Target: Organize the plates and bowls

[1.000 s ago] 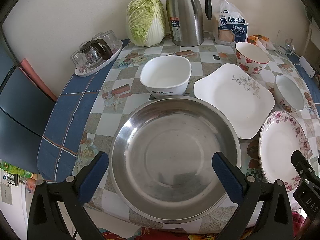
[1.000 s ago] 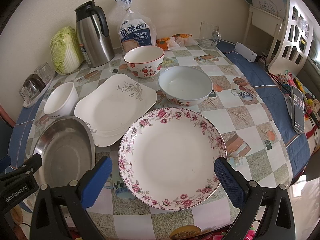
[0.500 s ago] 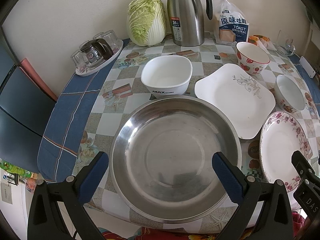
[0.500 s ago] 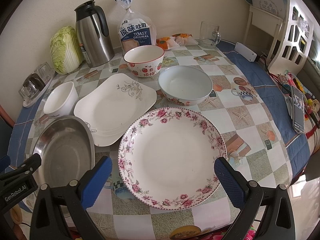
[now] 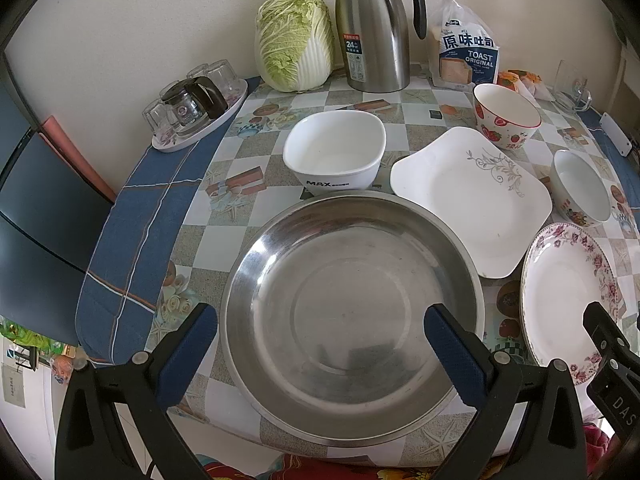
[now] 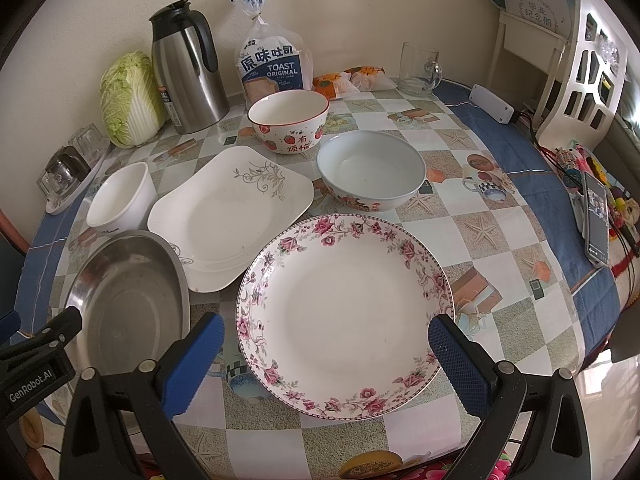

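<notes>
A wide steel basin [image 5: 352, 312] sits at the table's near edge, and my left gripper [image 5: 320, 344] hangs open over its near side, holding nothing. Behind it stands a white square bowl [image 5: 336, 152], with a white square plate [image 5: 472, 196] to its right. A rose-rimmed round plate [image 6: 344, 312] lies under my right gripper [image 6: 324, 354], which is open and empty. Farther back are a pale blue bowl [image 6: 370, 170] and a strawberry bowl [image 6: 288, 120]. The basin [image 6: 128, 304] and the left gripper's body show at the right wrist view's left edge.
Along the wall stand a cabbage [image 5: 296, 40], a steel thermos jug [image 5: 372, 28], a toast bag [image 5: 466, 56] and a glass mug [image 6: 418, 68]. A tray of glasses [image 5: 196, 108] sits far left. A phone [image 6: 596, 216] and a white shelf [image 6: 560, 52] are at right.
</notes>
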{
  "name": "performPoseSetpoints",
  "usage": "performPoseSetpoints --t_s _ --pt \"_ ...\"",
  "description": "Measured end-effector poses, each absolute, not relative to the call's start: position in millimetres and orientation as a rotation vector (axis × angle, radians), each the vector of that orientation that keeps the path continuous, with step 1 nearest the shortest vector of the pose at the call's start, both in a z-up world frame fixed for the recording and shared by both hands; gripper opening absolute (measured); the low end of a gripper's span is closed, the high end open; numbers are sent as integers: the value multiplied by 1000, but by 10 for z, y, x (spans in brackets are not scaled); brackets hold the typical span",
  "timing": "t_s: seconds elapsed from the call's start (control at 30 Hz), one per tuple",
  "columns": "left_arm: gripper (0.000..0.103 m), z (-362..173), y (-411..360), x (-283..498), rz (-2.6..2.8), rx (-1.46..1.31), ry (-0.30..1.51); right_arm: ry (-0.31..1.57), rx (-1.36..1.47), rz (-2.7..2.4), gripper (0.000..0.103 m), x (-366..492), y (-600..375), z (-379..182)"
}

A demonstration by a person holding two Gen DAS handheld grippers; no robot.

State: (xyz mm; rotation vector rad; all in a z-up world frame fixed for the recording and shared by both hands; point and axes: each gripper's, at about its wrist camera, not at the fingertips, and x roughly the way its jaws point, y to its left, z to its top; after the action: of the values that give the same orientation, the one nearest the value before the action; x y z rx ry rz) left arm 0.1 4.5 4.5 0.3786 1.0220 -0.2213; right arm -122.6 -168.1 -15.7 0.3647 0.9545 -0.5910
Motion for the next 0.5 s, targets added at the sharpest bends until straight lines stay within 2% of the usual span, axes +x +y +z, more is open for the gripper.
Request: performPoseSetpoints --t_s 0.33,0.5 --pt "103 71 84 17 -214 356 1016 955 362 -589 103 -1217 -1672 -148" --pt "103 174 441 167 -156 173 1017 959 357 -573 103 -1173 -1660 -220"
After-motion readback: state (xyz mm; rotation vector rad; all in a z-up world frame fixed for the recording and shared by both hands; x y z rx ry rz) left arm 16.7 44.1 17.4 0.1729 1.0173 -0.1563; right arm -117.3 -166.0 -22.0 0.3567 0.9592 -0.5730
